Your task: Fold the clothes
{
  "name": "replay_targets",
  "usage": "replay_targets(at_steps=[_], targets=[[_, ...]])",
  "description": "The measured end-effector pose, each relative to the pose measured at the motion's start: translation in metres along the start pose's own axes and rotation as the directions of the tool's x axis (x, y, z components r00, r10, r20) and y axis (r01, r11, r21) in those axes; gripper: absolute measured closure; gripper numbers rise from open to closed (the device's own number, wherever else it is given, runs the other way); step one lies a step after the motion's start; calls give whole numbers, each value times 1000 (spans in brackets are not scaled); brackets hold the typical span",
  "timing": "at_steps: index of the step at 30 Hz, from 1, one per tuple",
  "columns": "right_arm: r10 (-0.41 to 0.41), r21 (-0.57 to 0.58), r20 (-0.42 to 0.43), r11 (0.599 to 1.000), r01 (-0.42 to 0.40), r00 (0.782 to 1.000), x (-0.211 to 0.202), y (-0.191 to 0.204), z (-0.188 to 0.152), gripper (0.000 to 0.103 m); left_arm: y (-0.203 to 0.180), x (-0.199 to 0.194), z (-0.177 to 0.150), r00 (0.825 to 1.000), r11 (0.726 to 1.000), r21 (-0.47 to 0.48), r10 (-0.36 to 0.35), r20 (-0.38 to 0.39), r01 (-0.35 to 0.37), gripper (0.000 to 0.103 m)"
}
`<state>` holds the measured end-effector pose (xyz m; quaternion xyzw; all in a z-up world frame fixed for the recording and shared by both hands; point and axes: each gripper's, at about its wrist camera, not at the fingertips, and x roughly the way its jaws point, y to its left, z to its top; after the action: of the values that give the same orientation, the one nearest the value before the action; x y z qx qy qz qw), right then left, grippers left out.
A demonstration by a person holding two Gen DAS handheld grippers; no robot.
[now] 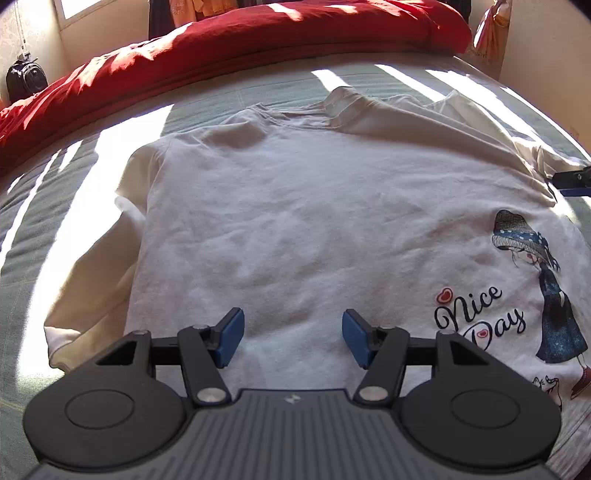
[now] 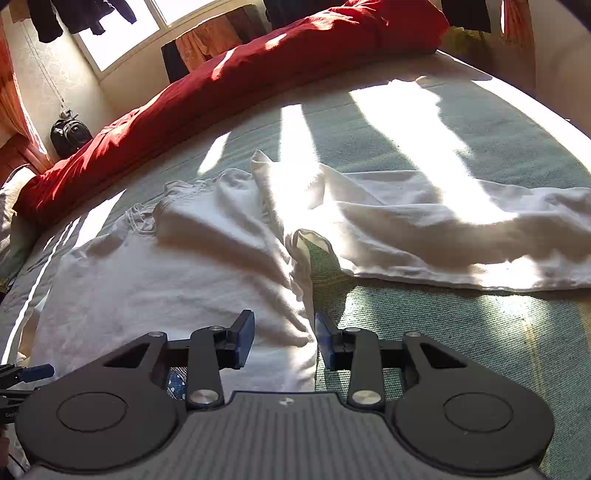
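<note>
a big bed (image 2: 461, 332) with a green cover filled the room. a red blanket (image 2: 258, 74) lay bunched along its far side. sun came through the window (image 2: 122, 33) in bright stripes. a black backpack (image 2: 70, 136) sat by the pale wall (image 2: 55, 74).

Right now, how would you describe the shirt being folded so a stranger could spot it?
Find the bed with the green cover and the red duvet heaped along its far edge. The white shirt lies spread on that cover. Its "Nice Day" print of a girl in a blue dress marks it out.
</note>
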<state>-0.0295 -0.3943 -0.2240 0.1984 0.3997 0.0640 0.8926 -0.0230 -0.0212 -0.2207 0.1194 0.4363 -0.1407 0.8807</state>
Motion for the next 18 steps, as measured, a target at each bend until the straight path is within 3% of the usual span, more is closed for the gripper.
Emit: replay_targets(at_steps=[4, 8, 18], targets=[[53, 28, 65, 998, -55, 996, -4, 2, 30, 63, -1, 2, 15, 1000, 1000, -13, -12, 28, 12, 43], [33, -35, 89, 999, -30, 995, 5, 7, 61, 63, -5, 11, 25, 1000, 1000, -15, -23, 21, 23, 43], [18, -136, 31, 991, -14, 999, 54, 8, 106, 63, -9, 31, 48, 999, 999, -10, -50, 18, 50, 43]])
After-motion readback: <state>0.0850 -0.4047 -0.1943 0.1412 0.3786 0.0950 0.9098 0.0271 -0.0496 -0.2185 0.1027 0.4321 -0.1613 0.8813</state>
